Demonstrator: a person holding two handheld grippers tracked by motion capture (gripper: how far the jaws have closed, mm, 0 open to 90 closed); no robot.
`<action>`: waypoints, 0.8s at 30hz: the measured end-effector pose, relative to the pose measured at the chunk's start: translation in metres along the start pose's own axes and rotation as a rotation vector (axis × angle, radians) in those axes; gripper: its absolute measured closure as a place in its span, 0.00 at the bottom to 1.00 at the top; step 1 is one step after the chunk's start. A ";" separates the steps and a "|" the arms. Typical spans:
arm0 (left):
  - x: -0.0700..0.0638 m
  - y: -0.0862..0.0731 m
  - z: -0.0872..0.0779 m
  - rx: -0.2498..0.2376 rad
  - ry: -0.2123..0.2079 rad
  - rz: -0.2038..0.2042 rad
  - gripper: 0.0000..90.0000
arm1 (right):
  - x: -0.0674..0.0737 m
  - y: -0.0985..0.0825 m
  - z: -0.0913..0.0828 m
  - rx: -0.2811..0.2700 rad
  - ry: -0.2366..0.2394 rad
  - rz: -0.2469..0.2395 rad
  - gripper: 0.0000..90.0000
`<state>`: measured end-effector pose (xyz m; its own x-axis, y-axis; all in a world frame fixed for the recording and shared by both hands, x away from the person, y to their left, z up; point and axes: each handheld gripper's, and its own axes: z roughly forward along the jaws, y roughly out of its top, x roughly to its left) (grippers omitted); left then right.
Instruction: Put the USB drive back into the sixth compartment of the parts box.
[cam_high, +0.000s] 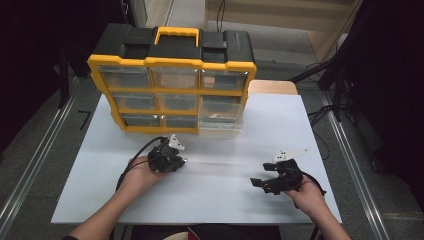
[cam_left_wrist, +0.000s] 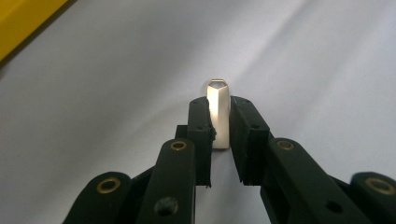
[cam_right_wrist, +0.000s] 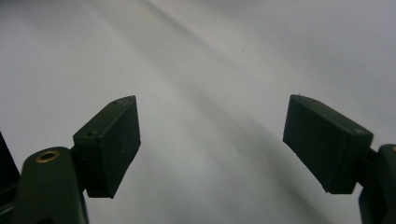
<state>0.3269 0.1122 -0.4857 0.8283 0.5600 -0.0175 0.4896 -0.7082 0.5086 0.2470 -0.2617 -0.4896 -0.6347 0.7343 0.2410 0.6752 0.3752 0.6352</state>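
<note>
Metal clip (cam_left_wrist: 218, 116), one piece, sits pinched between the left gripper (cam_left_wrist: 219, 122) pads on the white table (cam_high: 225, 200), near-left of the yellow organizer (cam_high: 172, 90). Right gripper (cam_right_wrist: 210, 144) hangs open and empty at near right. Risk: the grip is narrow on a slick part, so it could slip or twist out on lifting.

No text, label, brand, number or sign can be read on anything here. The organizer (cam_high: 172, 80) at the upper middle of the high view bears no legible marking, and the metal piece (cam_left_wrist: 219, 114) is plain.
</note>
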 end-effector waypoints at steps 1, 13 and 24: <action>0.002 -0.001 0.000 -0.008 -0.015 -0.015 0.89 | 0.000 0.000 0.000 0.000 0.000 0.000 0.19; 0.013 -0.004 -0.010 -0.032 -0.087 -0.083 0.89 | 0.000 0.000 -0.001 -0.006 -0.001 -0.001 0.19; 0.017 -0.005 -0.022 -0.050 -0.111 -0.104 0.89 | 0.000 0.000 -0.002 -0.008 -0.002 0.002 0.19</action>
<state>0.3325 0.1345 -0.4696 0.8005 0.5759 -0.1662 0.5622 -0.6251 0.5415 0.2467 -0.2628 -0.4881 -0.6326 0.7360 0.2412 0.6737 0.3693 0.6401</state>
